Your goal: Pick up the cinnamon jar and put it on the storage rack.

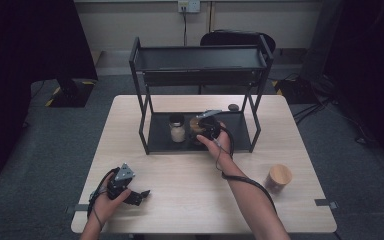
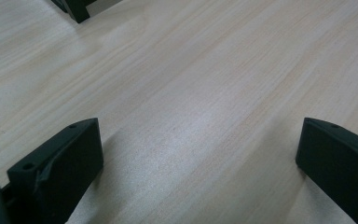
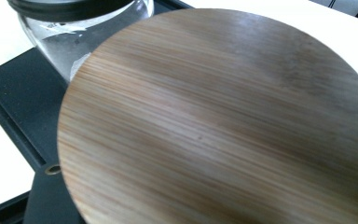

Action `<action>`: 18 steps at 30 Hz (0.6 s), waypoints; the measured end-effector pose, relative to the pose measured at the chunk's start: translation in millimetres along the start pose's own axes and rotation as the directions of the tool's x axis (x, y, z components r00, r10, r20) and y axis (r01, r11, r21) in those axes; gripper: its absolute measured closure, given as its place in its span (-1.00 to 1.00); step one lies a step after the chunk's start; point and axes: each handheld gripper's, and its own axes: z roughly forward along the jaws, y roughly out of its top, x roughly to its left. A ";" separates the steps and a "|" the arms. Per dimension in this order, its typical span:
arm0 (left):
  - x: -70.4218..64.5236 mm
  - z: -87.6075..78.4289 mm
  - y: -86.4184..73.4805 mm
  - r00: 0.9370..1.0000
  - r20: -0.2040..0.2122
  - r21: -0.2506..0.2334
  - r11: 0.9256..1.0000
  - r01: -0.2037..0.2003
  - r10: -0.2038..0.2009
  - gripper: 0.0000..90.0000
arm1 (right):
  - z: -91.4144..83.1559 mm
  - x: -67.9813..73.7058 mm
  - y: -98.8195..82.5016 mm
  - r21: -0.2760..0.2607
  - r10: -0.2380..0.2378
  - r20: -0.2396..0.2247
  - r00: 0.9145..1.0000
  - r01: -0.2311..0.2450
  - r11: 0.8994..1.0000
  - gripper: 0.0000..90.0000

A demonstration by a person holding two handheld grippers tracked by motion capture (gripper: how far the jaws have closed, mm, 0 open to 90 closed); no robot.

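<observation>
Holding a jar with a wooden lid (image 3: 214, 121) low over the rack's bottom shelf (image 1: 230, 137), the right gripper (image 1: 206, 127) had reached in under the top tray (image 1: 200, 59). The right gripper view put that round bamboo lid right against the lens, so the jaws themselves could not be seen there; going by how the hand sat over the jar in the high view, they read as pressed in on it, though the exact contact stayed hidden.

Just beside it stood 1 glass jar with a black lid (image 1: 177, 127), pale contents inside. The right gripper view showed its glass wall (image 3: 98, 32) nearly touching the wooden lid's edge, a closeness the high view flattened out.

Risk from here: a sideways nudge while setting down or pulling out could knock that neighbour, since the 2 jars sat so close. Lifting too high might catch the gripper on the rack frame (image 1: 139, 95).

The high view gave what the gripper cameras did not: 1 more wooden-lidded jar (image 1: 278, 178) out on the table (image 1: 190, 205) near the right forearm, well apart from the rack, and a small dark object (image 1: 233, 107) behind it.

The left gripper (image 1: 139, 196) rested on the table near the front edge, jaws spread wide with bare wood (image 2: 191, 116) between them, idle.
</observation>
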 end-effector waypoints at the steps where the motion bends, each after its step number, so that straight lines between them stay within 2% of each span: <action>1: 0.0 0.0 0.0 1.000 0.000 0.000 1.000 0.000 0.000 -1.00 | 0.3 -0.2 0.0 0.002 0.003 0.001 1.000 -0.003 1.000 -0.44; 18: 0.1 0.0 0.0 1.000 0.000 0.000 1.000 -0.001 0.001 -1.00 | 9.8 -0.3 0.1 -0.002 0.007 -0.001 1.000 -0.007 1.000 -0.44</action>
